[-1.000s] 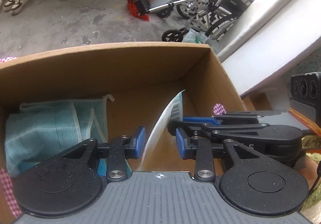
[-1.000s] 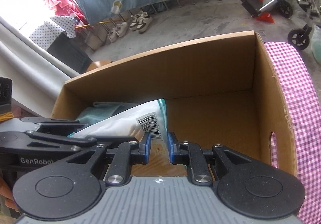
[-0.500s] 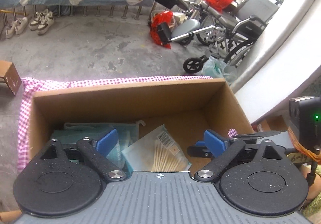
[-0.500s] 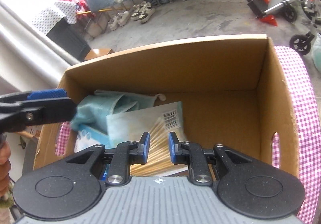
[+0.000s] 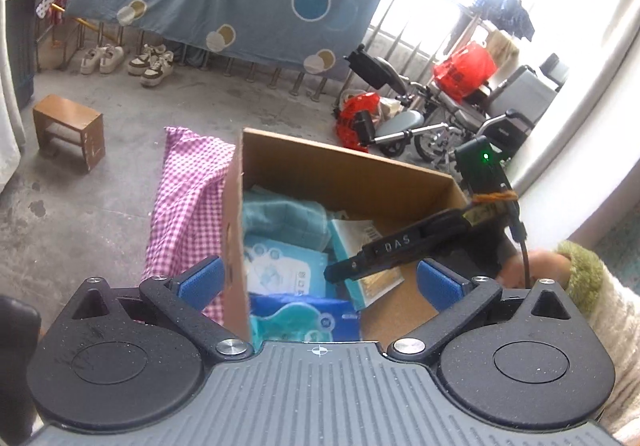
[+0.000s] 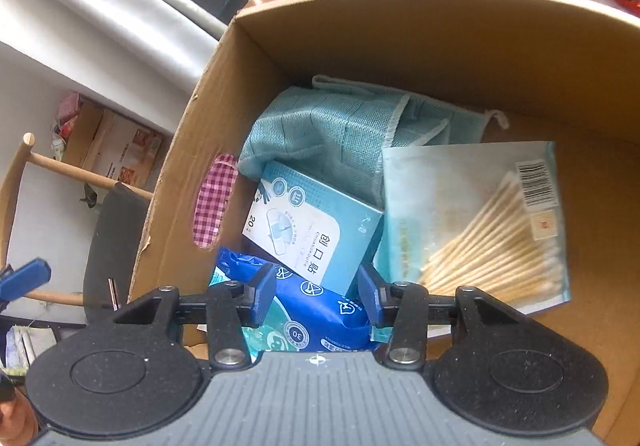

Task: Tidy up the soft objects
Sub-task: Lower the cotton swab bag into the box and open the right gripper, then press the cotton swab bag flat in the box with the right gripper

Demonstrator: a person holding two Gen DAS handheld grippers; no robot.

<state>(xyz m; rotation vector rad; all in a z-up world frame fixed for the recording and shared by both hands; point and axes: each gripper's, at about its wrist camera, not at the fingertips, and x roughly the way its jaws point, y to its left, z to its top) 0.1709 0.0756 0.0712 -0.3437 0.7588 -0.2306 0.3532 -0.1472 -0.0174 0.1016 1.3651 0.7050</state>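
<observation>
Brown cardboard box (image 6: 400, 38) holds teal woven cloth (image 6: 328, 130) and clear cotton-swab packet (image 6: 480, 222). Left claw (image 5: 318, 280) stands released, empty; right claw (image 6: 316, 296) is opening, gripping nothing.

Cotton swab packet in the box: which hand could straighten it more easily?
Probably right. The right gripper, jaws opening and empty, hangs inside the cardboard box beside the cotton swab packet; the left gripper straddles the box's wall.

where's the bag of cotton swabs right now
In the right wrist view the bag of cotton swabs lies flat on the floor of the cardboard box, right of the plaster box and overlapping the teal towel.
</observation>
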